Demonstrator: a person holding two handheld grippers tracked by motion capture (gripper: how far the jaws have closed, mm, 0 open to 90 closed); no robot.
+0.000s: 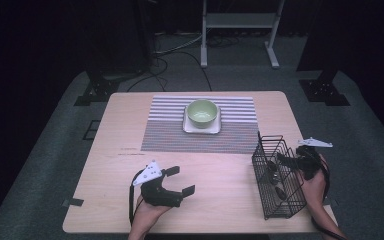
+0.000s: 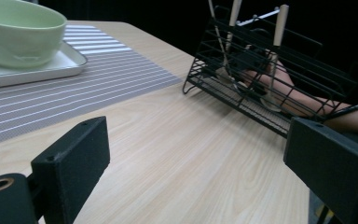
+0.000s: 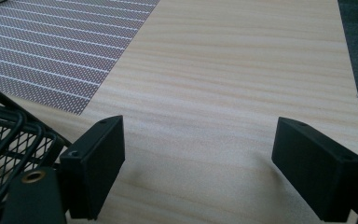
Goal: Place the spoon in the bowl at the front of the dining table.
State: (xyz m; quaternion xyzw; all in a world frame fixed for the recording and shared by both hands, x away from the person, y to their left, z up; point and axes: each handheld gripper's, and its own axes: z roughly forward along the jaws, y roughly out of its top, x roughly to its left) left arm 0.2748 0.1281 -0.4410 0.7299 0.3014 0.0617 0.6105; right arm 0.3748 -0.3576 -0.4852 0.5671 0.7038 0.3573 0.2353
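A pale green bowl (image 1: pixel 202 113) (image 2: pixel 18 32) sits on a white square plate (image 1: pixel 187 127) (image 2: pixel 70 63) at the middle of a striped grey placemat (image 1: pixel 170 132) (image 2: pixel 98 79) (image 3: pixel 60 42). A black wire basket (image 1: pixel 275 200) (image 2: pixel 307 70) (image 3: pixel 4 135) stands at the table's right and holds several wooden-handled utensils (image 2: pixel 279 23). My left gripper (image 1: pixel 181 180) (image 2: pixel 200 163) hovers open over bare wood near the front edge, pointing at the basket. My right gripper (image 1: pixel 289 159) (image 3: pixel 205 163) is open just right of the basket, with nothing between its jaws.
The wooden table (image 1: pixel 220 170) has bare room between the placemat and its front edge. In the left gripper view, the person's right hand (image 2: pixel 289 88) shows through the basket wires. A white metal stand (image 1: pixel 240 22) and cables lie on the dark floor behind the table.
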